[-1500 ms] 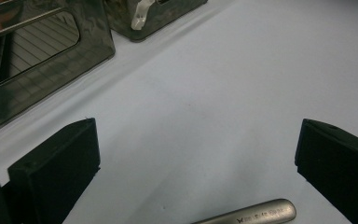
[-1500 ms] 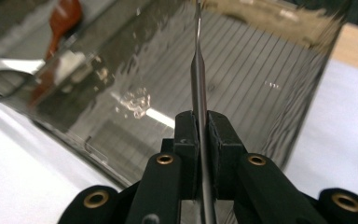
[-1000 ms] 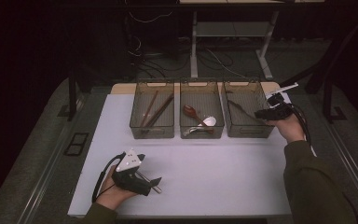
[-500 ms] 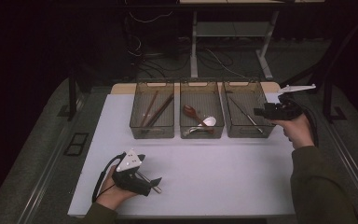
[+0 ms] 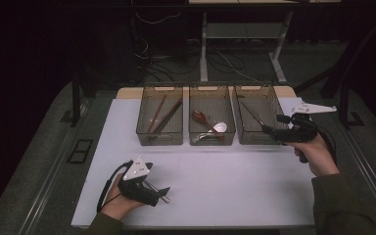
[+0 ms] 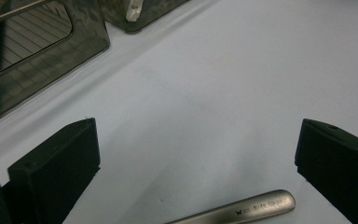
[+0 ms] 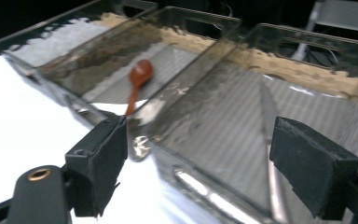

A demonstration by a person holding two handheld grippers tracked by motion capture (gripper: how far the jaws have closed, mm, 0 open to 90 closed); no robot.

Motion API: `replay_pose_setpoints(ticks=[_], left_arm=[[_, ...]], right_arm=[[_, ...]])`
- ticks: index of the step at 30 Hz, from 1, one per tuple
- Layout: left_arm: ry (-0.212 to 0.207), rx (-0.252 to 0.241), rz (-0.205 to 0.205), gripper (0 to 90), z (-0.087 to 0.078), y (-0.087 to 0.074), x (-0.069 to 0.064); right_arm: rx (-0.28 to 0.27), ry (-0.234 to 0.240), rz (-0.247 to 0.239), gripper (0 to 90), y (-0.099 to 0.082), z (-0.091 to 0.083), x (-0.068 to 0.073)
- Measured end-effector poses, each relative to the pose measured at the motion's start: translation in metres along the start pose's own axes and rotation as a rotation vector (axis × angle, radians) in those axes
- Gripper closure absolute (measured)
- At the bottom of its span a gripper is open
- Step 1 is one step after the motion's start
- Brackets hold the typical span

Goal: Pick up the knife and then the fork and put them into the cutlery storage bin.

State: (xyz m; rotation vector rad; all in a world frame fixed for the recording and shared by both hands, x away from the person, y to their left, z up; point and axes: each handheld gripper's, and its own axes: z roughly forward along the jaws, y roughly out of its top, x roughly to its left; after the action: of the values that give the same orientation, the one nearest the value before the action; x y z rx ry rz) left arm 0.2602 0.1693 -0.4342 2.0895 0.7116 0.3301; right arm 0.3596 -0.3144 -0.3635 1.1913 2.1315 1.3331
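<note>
3 bins (image 5: 211, 138) – 2 tongs, 1 metal handle (image 6: 242, 210) btwn L tongs (image 5: 162, 193).

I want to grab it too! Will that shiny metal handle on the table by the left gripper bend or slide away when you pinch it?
The metal handle looks solid, so it probably stays stiff. Its smooth, rounded surface may slip between the left gripper's open pads. Lying flat on the white table, it could roll slightly if nudged sideways.

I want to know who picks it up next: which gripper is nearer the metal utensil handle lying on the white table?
Left. The left gripper has the metal utensil handle lying between its open jaws; the right gripper is across the table at the right-hand bin.
</note>
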Motion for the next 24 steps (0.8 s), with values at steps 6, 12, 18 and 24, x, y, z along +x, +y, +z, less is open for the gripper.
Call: replay_pose_setpoints(ticks=[6,12,18,24], left_arm=[[-0.001,0.003,0.003,0.0,0.000,0.000,0.000],[0.003,-0.002,0.002,0.0,-0.002,0.000,0.001],[0.006,-0.004,0.005,0.0,-0.002,0.001,0.001],[0.012,-0.003,0.007,0.0,-0.002,0.001,0.000]], right_arm=[[-0.007,0.030,-0.011,17.3,-0.016,-0.004,0.017],[-0.005,0.036,0.003,15.2,-0.038,-0.007,0.029],[0.006,0.040,0.002,15.2,-0.064,-0.012,0.039],[0.014,0.060,-0.001,15.2,-0.087,-0.019,0.048]])
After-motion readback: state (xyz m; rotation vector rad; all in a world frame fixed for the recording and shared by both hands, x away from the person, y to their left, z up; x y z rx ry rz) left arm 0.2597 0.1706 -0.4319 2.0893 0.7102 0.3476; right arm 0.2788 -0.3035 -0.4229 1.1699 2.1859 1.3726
